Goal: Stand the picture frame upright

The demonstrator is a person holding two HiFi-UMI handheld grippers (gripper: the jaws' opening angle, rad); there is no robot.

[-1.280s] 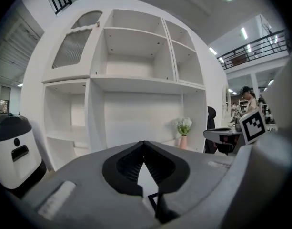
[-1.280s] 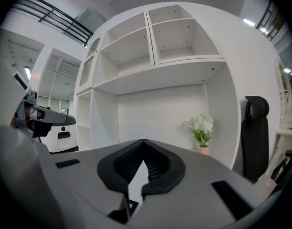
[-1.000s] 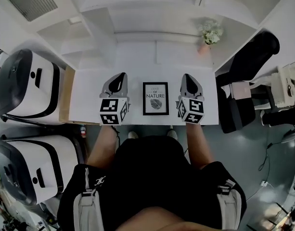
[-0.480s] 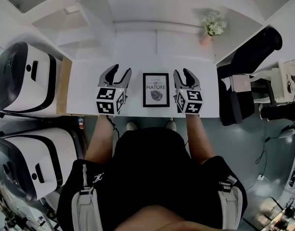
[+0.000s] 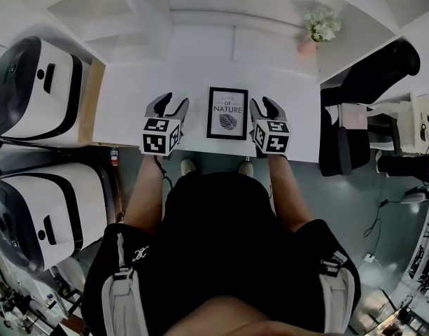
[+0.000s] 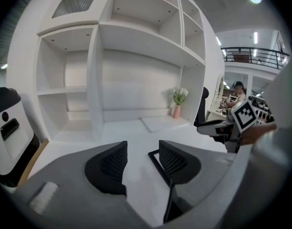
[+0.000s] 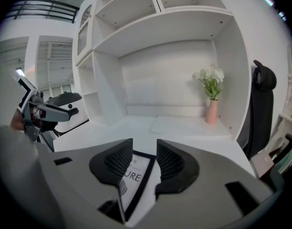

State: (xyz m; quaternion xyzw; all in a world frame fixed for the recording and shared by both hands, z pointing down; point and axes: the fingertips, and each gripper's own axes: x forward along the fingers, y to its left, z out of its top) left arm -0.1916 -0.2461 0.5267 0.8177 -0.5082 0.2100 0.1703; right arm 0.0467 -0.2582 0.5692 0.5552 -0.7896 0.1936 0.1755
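Nearest the person, 2 grippers rest at the front edge of the white desk [image 5: 130,110], 1 on each side of the picture frame [image 5: 227,113]. The left gripper [image 5: 174,101] has its jaws spread wide with only bare desk between them, the frame's corner [image 6: 154,157] just beside its right jaw. The right gripper [image 5: 262,102] is equally wide apart and grips nothing; the frame's right edge [image 7: 138,175] lies just below its jaws. The frame lies flat, print facing up. Farther back, a pink vase of white flowers [image 5: 318,30] stands by the shelving [image 5: 200,5]
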